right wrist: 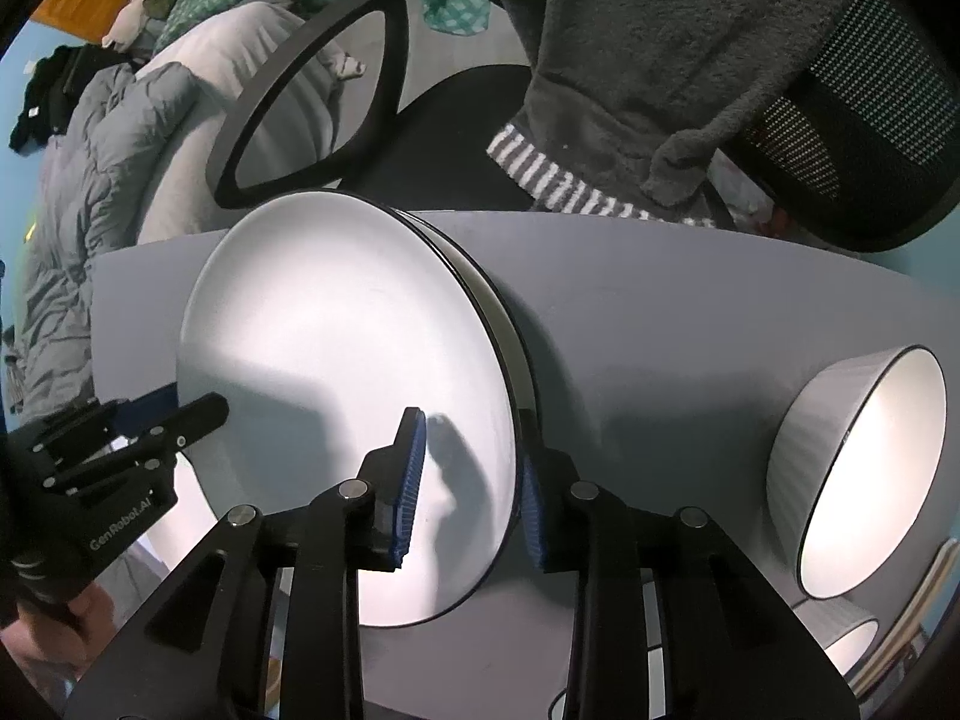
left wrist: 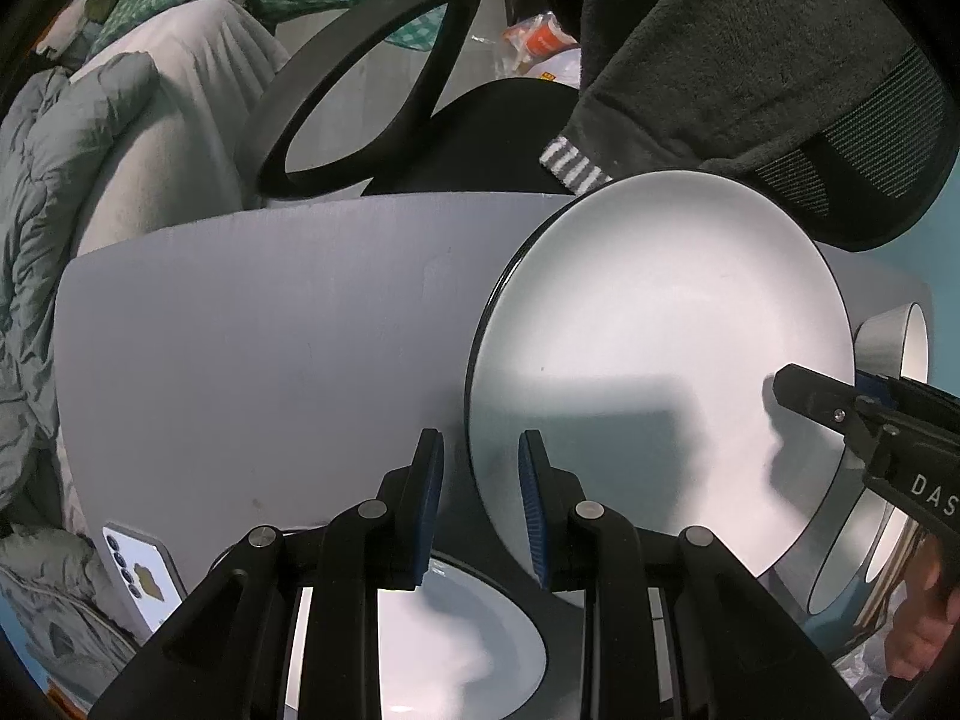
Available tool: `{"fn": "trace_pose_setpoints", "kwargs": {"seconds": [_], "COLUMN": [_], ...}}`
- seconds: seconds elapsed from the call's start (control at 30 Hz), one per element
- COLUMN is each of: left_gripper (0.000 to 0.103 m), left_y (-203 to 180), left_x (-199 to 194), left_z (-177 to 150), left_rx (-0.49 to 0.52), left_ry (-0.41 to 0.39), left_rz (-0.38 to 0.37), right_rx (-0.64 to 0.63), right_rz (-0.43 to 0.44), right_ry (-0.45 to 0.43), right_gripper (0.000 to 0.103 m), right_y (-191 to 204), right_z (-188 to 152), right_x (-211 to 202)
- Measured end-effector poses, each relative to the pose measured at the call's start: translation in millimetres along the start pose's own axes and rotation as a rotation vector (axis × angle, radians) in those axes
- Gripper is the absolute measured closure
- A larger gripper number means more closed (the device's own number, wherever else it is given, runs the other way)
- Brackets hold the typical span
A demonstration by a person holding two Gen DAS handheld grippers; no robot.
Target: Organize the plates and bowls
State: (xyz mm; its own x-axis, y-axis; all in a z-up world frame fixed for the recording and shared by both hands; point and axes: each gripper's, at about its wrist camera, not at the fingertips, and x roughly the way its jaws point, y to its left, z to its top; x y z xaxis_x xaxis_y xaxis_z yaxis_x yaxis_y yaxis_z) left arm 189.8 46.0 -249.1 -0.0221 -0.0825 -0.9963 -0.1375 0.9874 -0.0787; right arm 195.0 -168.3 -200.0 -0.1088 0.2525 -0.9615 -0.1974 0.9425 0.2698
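A large white plate with a dark rim [right wrist: 336, 348] rests on another plate [right wrist: 510, 324] on the grey table; it also shows in the left wrist view [left wrist: 660, 360]. My right gripper [right wrist: 474, 480] straddles its near right edge, jaws apart, one pad [right wrist: 411, 480] over the plate. My left gripper [left wrist: 480, 504] is open and empty beside the plate's left edge, above another white plate [left wrist: 462, 654]. A grey bowl with a white inside [right wrist: 858, 468] stands to the right, also in the left wrist view [left wrist: 894, 342].
A second bowl [right wrist: 840, 636] sits near the front right. A phone [left wrist: 141, 570] lies at the table's left front. A black office chair [left wrist: 372, 84] draped with a grey garment [right wrist: 660, 60] stands behind the table [left wrist: 270, 330]. Bedding [left wrist: 72, 180] lies at the left.
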Motion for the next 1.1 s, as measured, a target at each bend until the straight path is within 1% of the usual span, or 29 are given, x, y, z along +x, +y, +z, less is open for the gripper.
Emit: {"fn": "trace_pose_setpoints", "kwargs": {"seconds": [0.27,0.3,0.33,0.37,0.4,0.47,0.53,0.7,0.73,0.8,0.83,0.9,0.97,1.1], "left_gripper": [0.076,0.073,0.066,0.065,0.064,0.064,0.064,0.064,0.063,0.062,0.059,0.055,0.053,0.049], "left_y": [-2.2,-2.2,-2.1,-1.9,-1.4,-1.0,-0.4,3.2,4.8,7.7,9.3,12.6,17.8,30.6], "left_x": [-4.0,-5.2,-6.6,-8.5,-9.8,-11.3,-12.5,-22.3,-24.1,-30.1,-33.0,-39.7,-47.1,-55.6], "left_z": [-7.0,-8.1,-9.3,-10.8,-11.9,-14.4,-15.9,-23.8,-25.0,-29.8,-32.7,-39.1,-47.4,-62.1], "left_rx": [0.005,0.005,0.005,0.005,0.006,0.009,0.008,0.009,0.009,0.012,0.016,0.023,0.033,0.031], "left_ry": [-0.013,-0.016,-0.023,-0.032,-0.037,-0.039,-0.039,-0.068,-0.073,-0.089,-0.099,-0.121,-0.145,-0.163], "left_rz": [0.000,0.000,-0.001,-0.002,0.000,0.001,0.001,0.012,0.014,0.021,0.029,0.051,0.071,0.087], "right_rx": [0.015,0.013,0.014,0.014,0.011,-0.001,-0.014,-0.024,-0.029,-0.043,-0.052,-0.076,-0.100,-0.148], "right_rz": [-0.004,-0.009,-0.014,-0.016,-0.025,-0.073,-0.056,-0.081,-0.091,-0.106,-0.115,-0.132,-0.151,-0.179], "right_ry": [-0.010,-0.010,-0.016,-0.021,-0.025,-0.035,-0.026,-0.052,-0.058,-0.072,-0.082,-0.098,-0.108,-0.119], "right_gripper": [0.069,0.069,0.068,0.066,0.066,0.063,0.063,0.063,0.062,0.053,0.048,0.047,0.047,0.046], "right_y": [0.0,0.7,1.1,1.5,1.7,3.4,3.6,4.1,5.2,7.3,9.1,12.9,17.1,25.7], "right_z": [-3.0,-3.5,-4.2,-4.7,-5.0,-6.4,-7.1,-11.5,-13.2,-16.6,-18.8,-22.8,-28.1,-36.8], "right_x": [-2.0,-2.3,-3.3,-4.6,-5.7,-7.1,-6.8,-12.2,-14.1,-18.7,-21.6,-26.7,-32.0,-39.2]}}
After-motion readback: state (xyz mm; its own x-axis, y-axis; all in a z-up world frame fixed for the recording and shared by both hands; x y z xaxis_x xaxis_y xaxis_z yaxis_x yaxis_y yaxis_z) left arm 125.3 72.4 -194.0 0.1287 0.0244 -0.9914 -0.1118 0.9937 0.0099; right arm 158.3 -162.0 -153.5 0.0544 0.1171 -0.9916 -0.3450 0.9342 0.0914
